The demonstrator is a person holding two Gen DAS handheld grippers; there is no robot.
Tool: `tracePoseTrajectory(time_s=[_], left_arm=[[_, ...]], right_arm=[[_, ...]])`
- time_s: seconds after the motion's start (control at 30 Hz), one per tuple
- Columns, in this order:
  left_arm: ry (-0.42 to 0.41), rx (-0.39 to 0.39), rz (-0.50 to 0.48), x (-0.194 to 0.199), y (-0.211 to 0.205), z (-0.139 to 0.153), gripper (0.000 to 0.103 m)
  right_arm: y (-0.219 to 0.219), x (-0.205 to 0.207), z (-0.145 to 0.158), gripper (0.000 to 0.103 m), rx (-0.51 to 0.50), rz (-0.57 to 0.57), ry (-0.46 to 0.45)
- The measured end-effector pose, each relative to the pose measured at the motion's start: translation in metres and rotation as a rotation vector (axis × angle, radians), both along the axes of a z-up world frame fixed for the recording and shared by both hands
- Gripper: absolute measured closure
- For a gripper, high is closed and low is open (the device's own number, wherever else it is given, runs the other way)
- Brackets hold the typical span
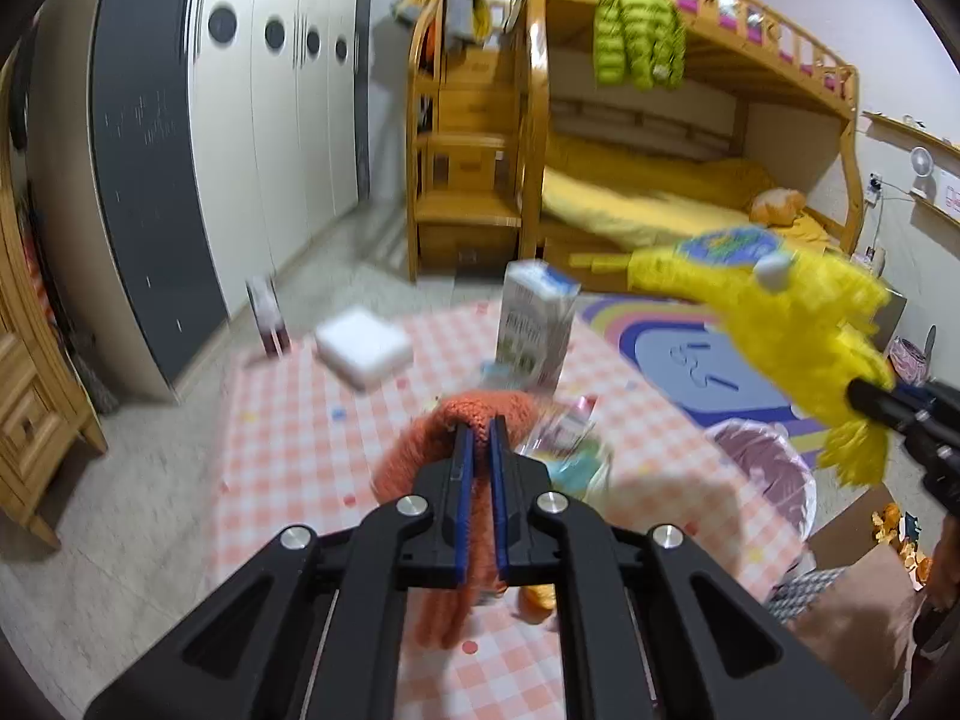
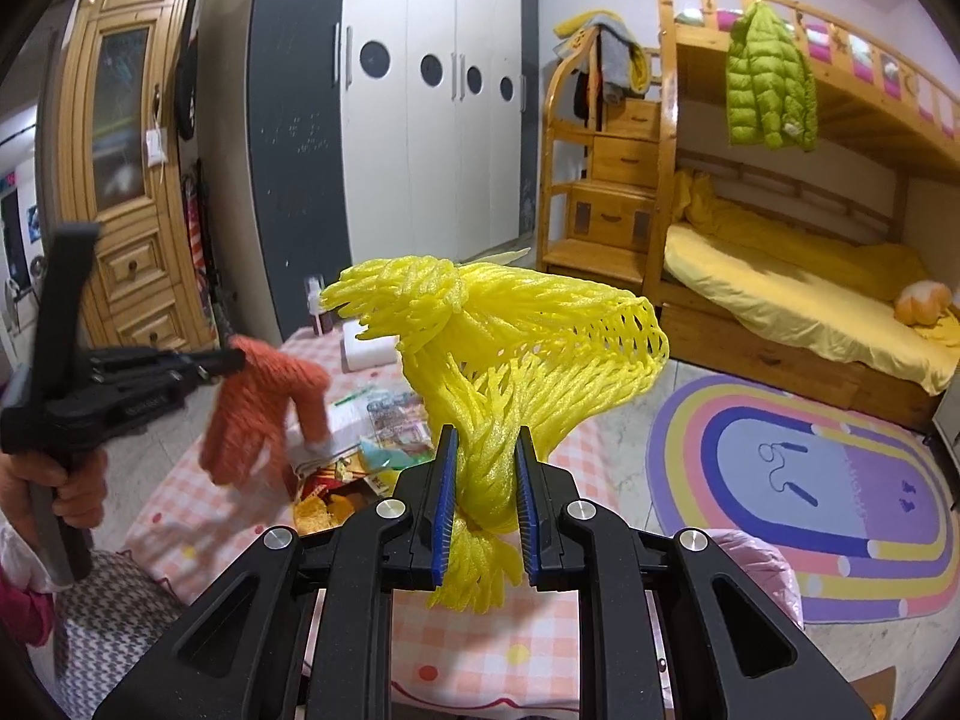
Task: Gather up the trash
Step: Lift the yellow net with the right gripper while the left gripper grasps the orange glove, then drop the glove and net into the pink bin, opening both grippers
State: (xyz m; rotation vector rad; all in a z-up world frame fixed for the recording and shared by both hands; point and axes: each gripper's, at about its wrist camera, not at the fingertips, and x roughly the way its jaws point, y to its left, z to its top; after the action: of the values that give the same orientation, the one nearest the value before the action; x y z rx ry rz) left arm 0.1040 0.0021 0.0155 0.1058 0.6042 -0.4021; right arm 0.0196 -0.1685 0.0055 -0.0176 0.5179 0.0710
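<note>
My left gripper (image 1: pixel 480 426) is shut on an orange foam net sleeve (image 1: pixel 420 450), held above the checked table; it also shows in the right wrist view (image 2: pixel 264 414). My right gripper (image 2: pixel 483 456) is shut on a yellow foam net sleeve (image 2: pixel 510 348), held up in the air; it also shows in the left wrist view (image 1: pixel 792 318) at the right. Below lie snack wrappers (image 2: pixel 384 426) and orange peel (image 2: pixel 330 507) on the table. A milk carton (image 1: pixel 534 324) stands upright behind the orange sleeve.
The table has a pink checked cloth (image 1: pixel 300 420). A white box (image 1: pixel 363 348) and a small carton (image 1: pixel 267 318) sit at its far side. A pink-lined bin (image 1: pixel 768 468) and a cardboard box (image 1: pixel 864 570) stand at the right. Bunk bed (image 2: pixel 780 276) and rainbow rug (image 2: pixel 810 492) lie beyond.
</note>
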Motion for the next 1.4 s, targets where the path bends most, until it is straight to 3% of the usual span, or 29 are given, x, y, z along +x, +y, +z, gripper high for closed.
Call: tracePoseTrajectory(time_s=[0.13, 0.33, 0.57, 0.9, 1.3, 1.4], left_arm=[[-0.044, 0.012, -0.025, -0.02, -0.011, 0.029, 0.099], [-0.052, 0.015, -0.092, -0.041, -0.043, 0.036, 0.099], [-0.001, -0.016, -0.208, -0.046, -0.108, 0.012, 0.099], [0.037, 0.039, -0.384, -0.054, -0.226, -0.031, 0.099], [0.065, 0.121, -0.466, -0.033, -0.32, -0.07, 0.098], [0.078, 0.133, -0.458, -0.026, -0.327, -0.076, 0.081]], right_arm=[[-0.01, -0.017, 0.009, 0.084, 0.022, -0.017, -0.025], [-0.03, -0.038, 0.012, 0.084, 0.046, -0.062, -0.036], [-0.07, -0.056, 0.004, 0.084, 0.061, -0.167, -0.009], [-0.137, -0.075, -0.032, 0.084, 0.044, -0.365, 0.082], [-0.203, -0.06, -0.091, 0.084, 0.097, -0.496, 0.218], [-0.211, -0.052, -0.101, 0.083, 0.105, -0.504, 0.235]])
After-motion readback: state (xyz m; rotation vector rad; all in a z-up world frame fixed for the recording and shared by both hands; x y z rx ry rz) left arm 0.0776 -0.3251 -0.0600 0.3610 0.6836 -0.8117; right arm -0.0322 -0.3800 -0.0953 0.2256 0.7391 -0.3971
